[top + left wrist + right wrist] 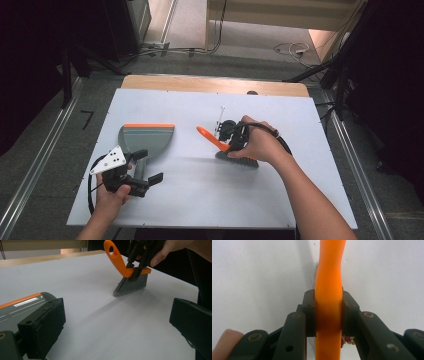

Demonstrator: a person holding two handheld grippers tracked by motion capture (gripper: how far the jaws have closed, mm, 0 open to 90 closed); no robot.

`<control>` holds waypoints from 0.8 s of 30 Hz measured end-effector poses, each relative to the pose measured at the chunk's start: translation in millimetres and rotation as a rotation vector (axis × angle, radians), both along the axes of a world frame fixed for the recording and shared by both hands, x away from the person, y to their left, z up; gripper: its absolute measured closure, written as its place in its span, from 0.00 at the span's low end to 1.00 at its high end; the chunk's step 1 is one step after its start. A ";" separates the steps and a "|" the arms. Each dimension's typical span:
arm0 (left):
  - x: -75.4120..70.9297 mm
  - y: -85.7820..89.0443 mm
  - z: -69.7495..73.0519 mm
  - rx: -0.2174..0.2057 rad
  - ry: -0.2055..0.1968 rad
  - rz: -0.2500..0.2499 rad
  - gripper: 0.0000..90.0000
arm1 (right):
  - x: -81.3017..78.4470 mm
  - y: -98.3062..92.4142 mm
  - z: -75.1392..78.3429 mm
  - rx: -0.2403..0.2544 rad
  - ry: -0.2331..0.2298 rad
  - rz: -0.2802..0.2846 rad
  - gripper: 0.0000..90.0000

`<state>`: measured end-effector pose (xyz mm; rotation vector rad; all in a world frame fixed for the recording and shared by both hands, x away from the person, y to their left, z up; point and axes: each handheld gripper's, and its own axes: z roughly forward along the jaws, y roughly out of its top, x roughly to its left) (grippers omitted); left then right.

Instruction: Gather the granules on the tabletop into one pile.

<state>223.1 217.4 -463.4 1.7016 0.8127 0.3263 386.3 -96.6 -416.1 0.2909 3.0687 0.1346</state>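
**Meanwhile, brush gripped and dustpan waiting: the sweep has barely begun**

Leftmost on the white tabletop (pixel 200 200) lies the grey plastic dustpan with an orange front lip (pixel 147 140), flat on the surface, its handle pointing back toward the person. The left gripper (pixel 142 182) sits at that handle end. In the left gripper view its two black jaws stand well apart, one just beside the dustpan's handle (pixel 15 315) and the other off at the right edge with bare tabletop between them, so nothing is held there yet; whether the near jaw touches the handle cannot be told.

Toward the middle and right, the small hand brush with a curved orange plastic handle and dark grey bristles (pixel 225 147) stands bristles-down on the tabletop, well apart from the dustpan. The right gripper (pixel 231 136) has its jaws clamped on the orange handle; the right gripper view shows the handle (pixel 329 310) squeezed between both black pads. From the left gripper view the bristles (pixel 131 286) rest on the surface, the looped handle end tilting up and away.

As a judgement, the picking-up of the brush is done, while the dustpan remains to be taken in the left jaws. No visible debris can be made out on the tabletop, so what is left seems to be gripping the pan and bringing brush and pan together.
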 end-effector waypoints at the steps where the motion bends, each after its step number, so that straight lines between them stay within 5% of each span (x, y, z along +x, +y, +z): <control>1: 0.0 0.0 0.0 -0.001 0.000 0.000 0.02 | -1.3 -1.2 2.3 0.006 0.014 -0.017 0.76; 5: 0.5 0.2 -0.3 -0.004 -0.001 0.001 0.01 | -2.9 -6.8 11.4 0.038 0.009 -0.001 0.76; 11: 0.3 0.0 -0.1 0.000 0.000 0.001 0.01 | -6.2 -22.0 32.3 0.066 -0.025 -0.057 0.76; 17: -0.1 -0.2 0.1 0.003 0.000 0.001 0.01 | 5.6 -52.8 42.4 0.092 -0.061 -0.298 0.76; 24: 0.6 -1.4 -0.6 0.004 0.005 -0.001 0.02 | 24.1 -75.4 20.5 -0.015 -0.148 -0.491 0.76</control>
